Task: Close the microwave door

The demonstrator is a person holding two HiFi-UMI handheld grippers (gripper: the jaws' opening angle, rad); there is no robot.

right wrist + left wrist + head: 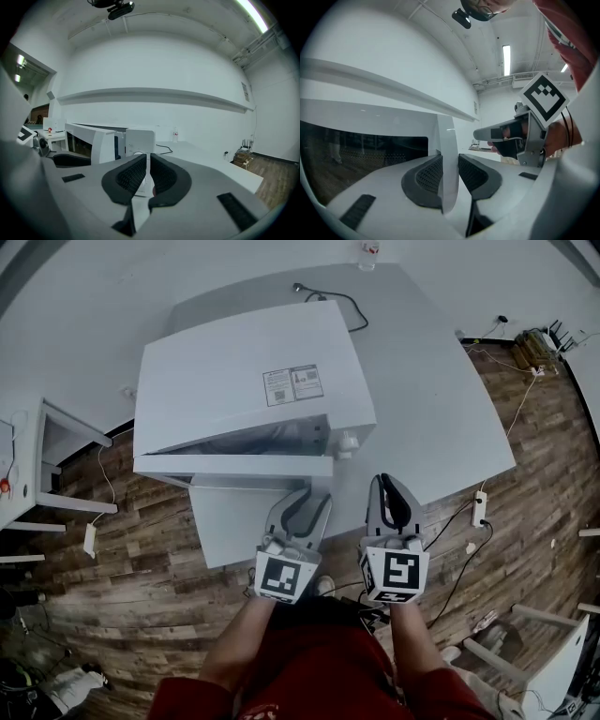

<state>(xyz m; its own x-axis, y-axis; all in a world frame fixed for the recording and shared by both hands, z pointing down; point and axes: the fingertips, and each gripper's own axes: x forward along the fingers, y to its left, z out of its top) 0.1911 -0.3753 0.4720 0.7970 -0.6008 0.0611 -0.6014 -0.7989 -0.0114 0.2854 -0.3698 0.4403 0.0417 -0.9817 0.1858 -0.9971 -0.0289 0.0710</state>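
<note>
A white microwave (244,371) stands on a grey table (441,427). Its door (234,466) stands partly open, swung out toward me, with the free end at the right. My left gripper (309,498) reaches level to that end. In the left gripper view the white door handle (449,159) stands upright between its jaws (451,171), lying against the left pad, with a thin gap to the right pad. The dark door window (361,154) lies to the left. My right gripper (386,486) hovers to the right of the door, shut and empty, facing the control panel (139,138).
A black cable (337,301) and a small bottle (368,254) lie behind the microwave. A white power strip (479,510) hangs off the table's right edge. A white desk (28,456) stands to the left on the wooden floor.
</note>
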